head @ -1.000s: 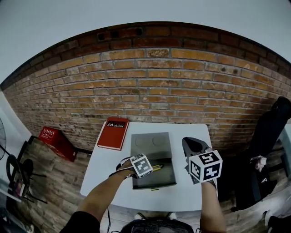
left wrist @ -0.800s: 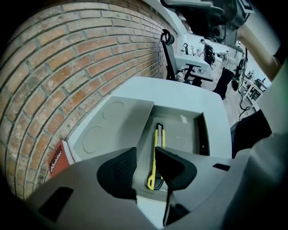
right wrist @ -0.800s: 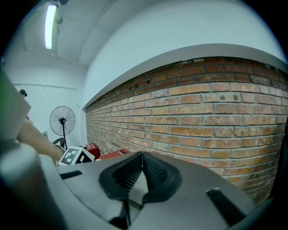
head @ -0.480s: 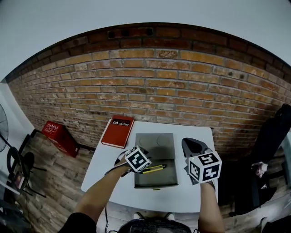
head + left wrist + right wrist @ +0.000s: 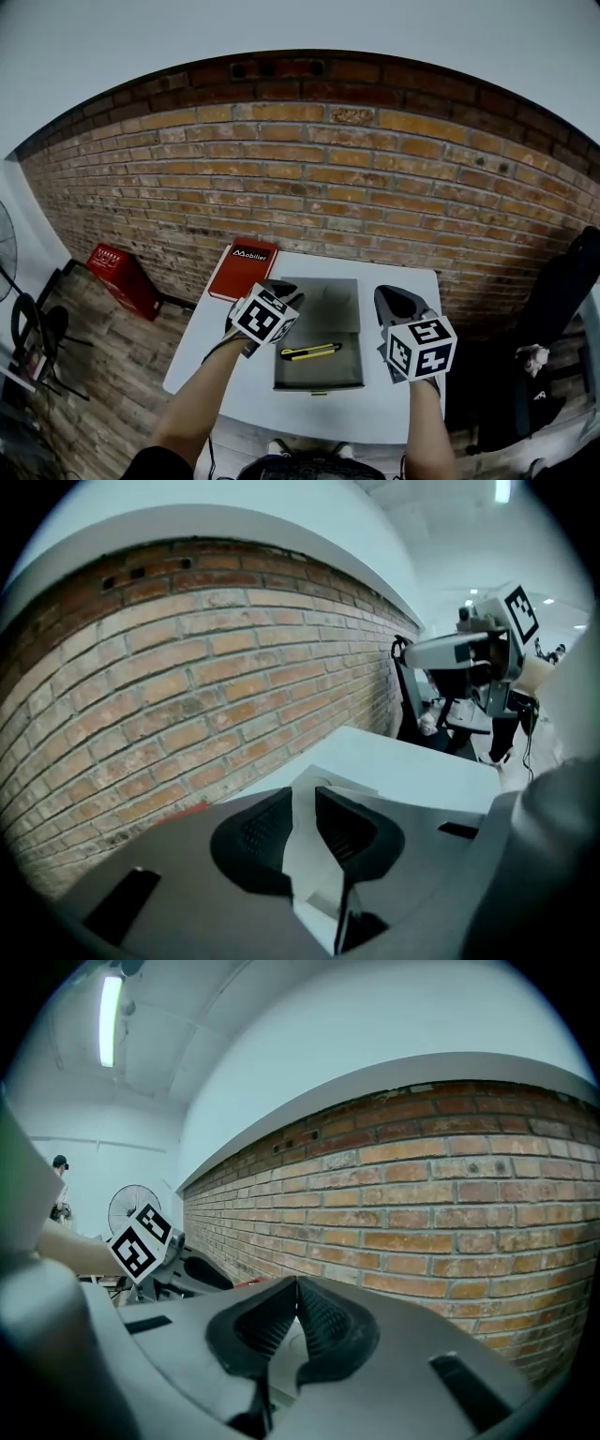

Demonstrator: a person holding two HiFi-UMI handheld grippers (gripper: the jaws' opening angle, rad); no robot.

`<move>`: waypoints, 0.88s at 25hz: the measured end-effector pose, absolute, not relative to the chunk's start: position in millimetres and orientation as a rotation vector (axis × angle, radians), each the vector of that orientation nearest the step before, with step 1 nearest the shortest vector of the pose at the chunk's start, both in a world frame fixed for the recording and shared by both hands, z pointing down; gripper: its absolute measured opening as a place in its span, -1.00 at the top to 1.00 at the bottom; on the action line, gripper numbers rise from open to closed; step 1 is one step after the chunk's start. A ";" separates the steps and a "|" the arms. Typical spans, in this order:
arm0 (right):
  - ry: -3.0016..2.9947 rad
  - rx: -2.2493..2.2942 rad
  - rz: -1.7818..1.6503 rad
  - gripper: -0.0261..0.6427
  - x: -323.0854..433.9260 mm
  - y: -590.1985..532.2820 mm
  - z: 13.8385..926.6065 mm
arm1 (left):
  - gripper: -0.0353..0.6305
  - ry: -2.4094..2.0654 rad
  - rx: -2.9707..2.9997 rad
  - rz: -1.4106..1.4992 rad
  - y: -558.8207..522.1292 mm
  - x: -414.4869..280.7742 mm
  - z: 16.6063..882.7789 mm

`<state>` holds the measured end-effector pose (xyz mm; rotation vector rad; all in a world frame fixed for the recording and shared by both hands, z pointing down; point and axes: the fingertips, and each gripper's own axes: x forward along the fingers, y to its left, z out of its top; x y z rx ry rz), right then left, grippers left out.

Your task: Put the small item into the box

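Observation:
A yellow and black small item (image 5: 309,352) lies loose inside the open grey box (image 5: 319,378) at the middle of the white table (image 5: 216,375). My left gripper (image 5: 281,291) is raised over the box's left back corner, well apart from the item. Its jaws have just been closing, and in the left gripper view the left gripper (image 5: 305,794) still shows a gap with nothing in it. To the right of the box my right gripper (image 5: 394,298) hovers, and in the right gripper view the right gripper (image 5: 295,1288) has its pads meeting, empty.
A red book (image 5: 246,270) lies on the table's back left corner. A red crate (image 5: 120,278) sits on the wooden floor to the left. A brick wall (image 5: 309,178) runs close behind the table, and dark equipment (image 5: 562,281) stands at the right.
My left gripper has lifted up and back out of the box, leaving the yellow item lying inside. The right gripper has stayed in place.

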<state>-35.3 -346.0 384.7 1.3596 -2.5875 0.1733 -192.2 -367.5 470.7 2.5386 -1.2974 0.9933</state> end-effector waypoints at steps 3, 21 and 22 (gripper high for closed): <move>-2.595 1.365 0.163 0.86 -33.2 -347.1 380.1 | 0.63 -1.399 2.530 0.875 -368.7 -201.6 447.7; -2.662 1.372 0.166 0.86 -33.7 -346.8 358.2 | 0.76 -1.853 2.376 0.388 -343.6 -263.5 369.1; -2.672 1.366 0.165 0.86 -34.4 -346.7 356.6 | 0.76 -1.851 2.379 0.387 -343.3 -262.7 368.8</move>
